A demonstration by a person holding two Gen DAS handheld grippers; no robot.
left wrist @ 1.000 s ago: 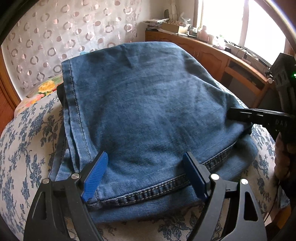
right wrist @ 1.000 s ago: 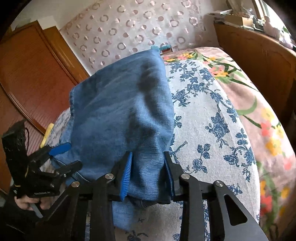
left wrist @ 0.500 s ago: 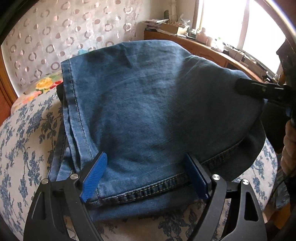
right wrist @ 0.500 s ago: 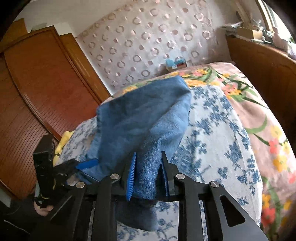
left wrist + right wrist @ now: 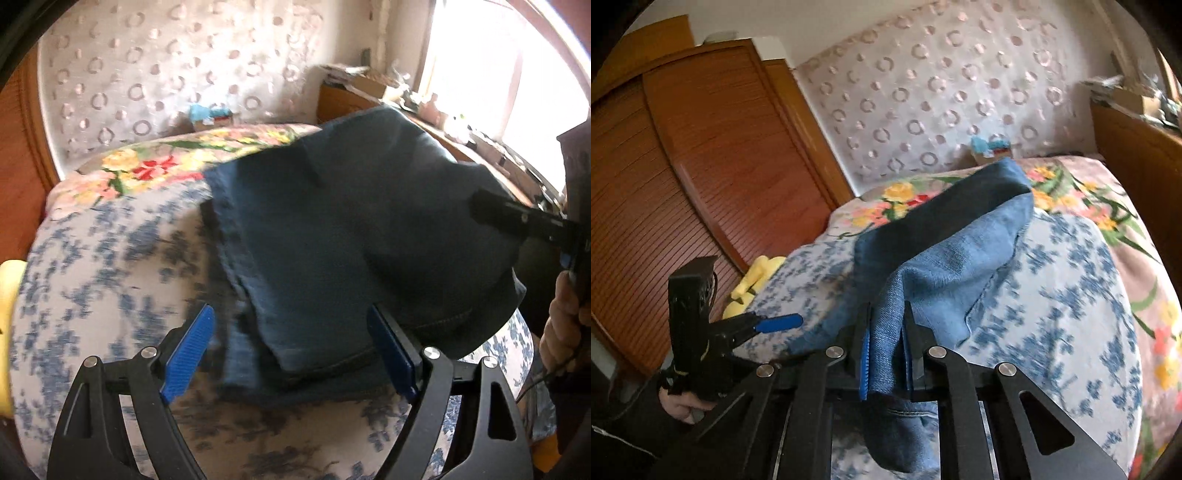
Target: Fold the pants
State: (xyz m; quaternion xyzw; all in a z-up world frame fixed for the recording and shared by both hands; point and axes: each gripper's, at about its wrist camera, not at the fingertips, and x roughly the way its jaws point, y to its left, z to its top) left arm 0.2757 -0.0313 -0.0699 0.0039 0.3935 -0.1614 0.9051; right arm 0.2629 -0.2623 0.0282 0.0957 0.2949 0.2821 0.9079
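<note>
The blue denim pants (image 5: 362, 243) lie folded on the bed, their right side lifted off the cover. My left gripper (image 5: 295, 354) is open, its blue pads on either side of the near hem without clamping it. My right gripper (image 5: 886, 350) is shut on a bunched edge of the pants (image 5: 945, 258) and holds it up above the bed. In the left wrist view the right gripper (image 5: 517, 218) shows at the far right, held by a hand. In the right wrist view the left gripper (image 5: 775, 323) shows at the left, open.
The bed has a blue-flowered white cover (image 5: 1071, 314) and a bright floral blanket (image 5: 1089, 199) behind it. A wooden wardrobe (image 5: 683, 166) stands to the left. A wooden sideboard (image 5: 369, 99) under the window carries clutter. A yellow object (image 5: 753, 280) lies at the bed's left edge.
My right gripper has lifted the pants' edge higher and pulled it up off the bed. The left gripper has drawn back and shifted left, so more of the bed shows.
</note>
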